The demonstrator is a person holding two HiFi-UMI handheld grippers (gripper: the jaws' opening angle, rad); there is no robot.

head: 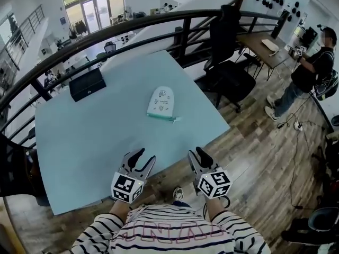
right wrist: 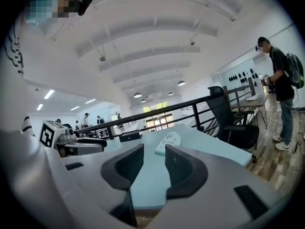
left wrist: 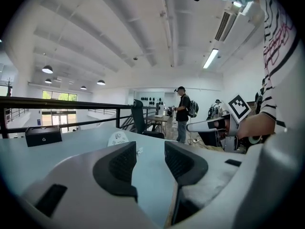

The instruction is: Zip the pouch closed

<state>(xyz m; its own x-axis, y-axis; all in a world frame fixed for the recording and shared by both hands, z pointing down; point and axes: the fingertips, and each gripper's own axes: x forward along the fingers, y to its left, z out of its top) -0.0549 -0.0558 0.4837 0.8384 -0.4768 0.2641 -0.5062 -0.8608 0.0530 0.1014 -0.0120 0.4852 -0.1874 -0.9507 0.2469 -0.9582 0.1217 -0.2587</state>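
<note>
A small white pouch (head: 161,102) with printed drawings and a green zip edge lies flat near the middle of the pale blue table (head: 79,136). It shows again in the left gripper view as a pouch (left wrist: 117,138) and in the right gripper view as a pouch (right wrist: 168,142), well beyond the jaws. My left gripper (head: 141,160) hovers over the table's near edge, open and empty. To its right my right gripper (head: 197,156) is also open and empty, just past the table's near edge. Both stay well short of the pouch.
A black box (head: 87,84) sits at the table's far left. A dark railing (head: 159,23) runs behind the table. An office chair (head: 229,73) stands to the right, and a person (head: 310,70) stands by a desk further right on the wooden floor.
</note>
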